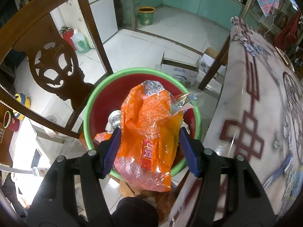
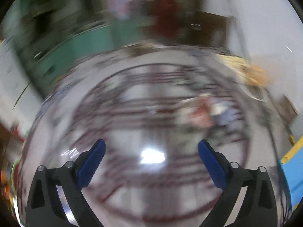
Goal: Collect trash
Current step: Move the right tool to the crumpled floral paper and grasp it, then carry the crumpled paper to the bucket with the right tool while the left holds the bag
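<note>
Crumpled orange plastic wrapper (image 1: 151, 132) above green-rimmed red bin (image 1: 90, 102)

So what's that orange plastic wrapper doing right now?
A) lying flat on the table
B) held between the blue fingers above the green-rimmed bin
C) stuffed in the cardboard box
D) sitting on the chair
B: the orange wrapper sits between the left gripper fingers, over the green-rimmed bin.

Glossy, crinkled plastic — wrapper (image 1: 149, 132), seemingly.
</note>
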A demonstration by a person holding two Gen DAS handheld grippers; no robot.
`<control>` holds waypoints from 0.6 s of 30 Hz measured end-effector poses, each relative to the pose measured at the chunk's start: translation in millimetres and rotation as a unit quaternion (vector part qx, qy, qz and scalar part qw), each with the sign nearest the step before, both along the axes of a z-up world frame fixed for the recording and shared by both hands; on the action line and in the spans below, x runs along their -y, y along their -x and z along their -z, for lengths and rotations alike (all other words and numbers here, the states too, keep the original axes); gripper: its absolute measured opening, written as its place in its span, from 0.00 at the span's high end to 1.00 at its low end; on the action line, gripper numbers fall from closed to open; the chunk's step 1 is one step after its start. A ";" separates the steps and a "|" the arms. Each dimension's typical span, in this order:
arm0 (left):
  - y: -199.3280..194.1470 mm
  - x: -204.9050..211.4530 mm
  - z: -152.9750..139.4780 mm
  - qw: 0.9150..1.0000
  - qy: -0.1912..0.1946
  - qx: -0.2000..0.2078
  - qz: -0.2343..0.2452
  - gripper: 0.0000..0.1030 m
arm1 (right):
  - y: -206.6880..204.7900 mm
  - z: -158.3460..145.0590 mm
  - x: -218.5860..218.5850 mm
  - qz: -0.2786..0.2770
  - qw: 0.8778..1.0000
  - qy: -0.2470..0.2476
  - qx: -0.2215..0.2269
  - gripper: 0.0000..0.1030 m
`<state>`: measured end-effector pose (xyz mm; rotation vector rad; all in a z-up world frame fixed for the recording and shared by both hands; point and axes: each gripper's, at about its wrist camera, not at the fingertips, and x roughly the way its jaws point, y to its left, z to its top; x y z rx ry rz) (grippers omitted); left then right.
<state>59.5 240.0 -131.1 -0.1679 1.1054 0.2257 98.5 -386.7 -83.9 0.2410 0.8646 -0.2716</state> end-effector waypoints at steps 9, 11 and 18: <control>-6.5 10.6 -4.2 1.000 -0.004 0.006 -0.002 0.41 | -57.3 38.8 89.3 0.061 0.994 -0.048 -0.071 0.24; -8.5 14.7 -5.5 1.000 -0.005 0.008 0.003 0.41 | -66.5 45.4 88.8 0.051 0.993 -0.049 -0.094 0.47; -5.9 21.4 -14.8 1.000 -0.009 0.023 0.018 0.41 | -60.1 26.5 50.4 0.003 0.996 0.012 -0.090 0.75</control>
